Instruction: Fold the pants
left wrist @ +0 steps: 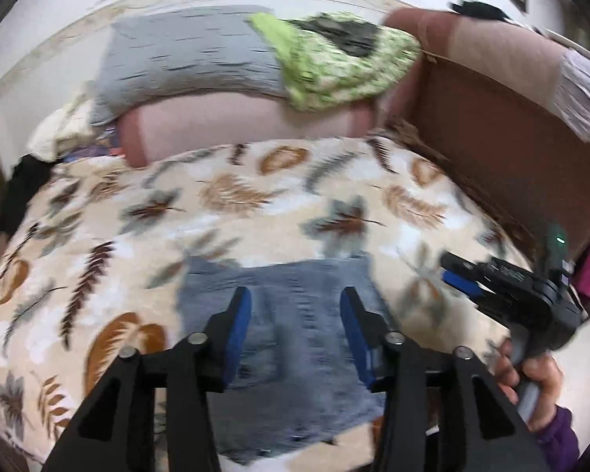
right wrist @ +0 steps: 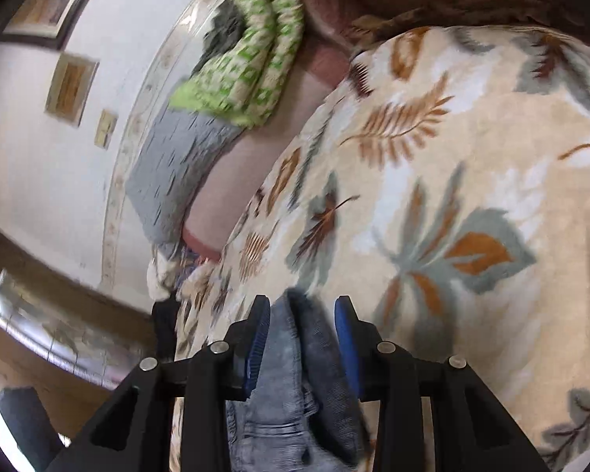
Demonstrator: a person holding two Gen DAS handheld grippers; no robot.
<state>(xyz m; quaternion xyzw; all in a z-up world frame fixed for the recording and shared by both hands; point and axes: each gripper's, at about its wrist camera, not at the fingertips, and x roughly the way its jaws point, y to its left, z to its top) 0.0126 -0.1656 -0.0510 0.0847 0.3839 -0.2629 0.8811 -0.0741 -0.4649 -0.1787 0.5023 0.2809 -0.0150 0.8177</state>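
Leaf-print blanket (left wrist: pixel 295 204) spread beneath both tools; blue-grey pants (left wrist: pixel 291 338) folded flat on it, directly under and between the parted fingers of the left gripper (left wrist: pixel 296 334); right gripper (right wrist: pixel 303 338), fingers apart, straddling a bunched fold of the pants (right wrist: pixel 295 373).

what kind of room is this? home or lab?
Most likely a home bedroom or living room. The jeans lie on a leaf-print blanket spread over a bed or couch, with pink cushions behind it and framed pictures on the white wall.
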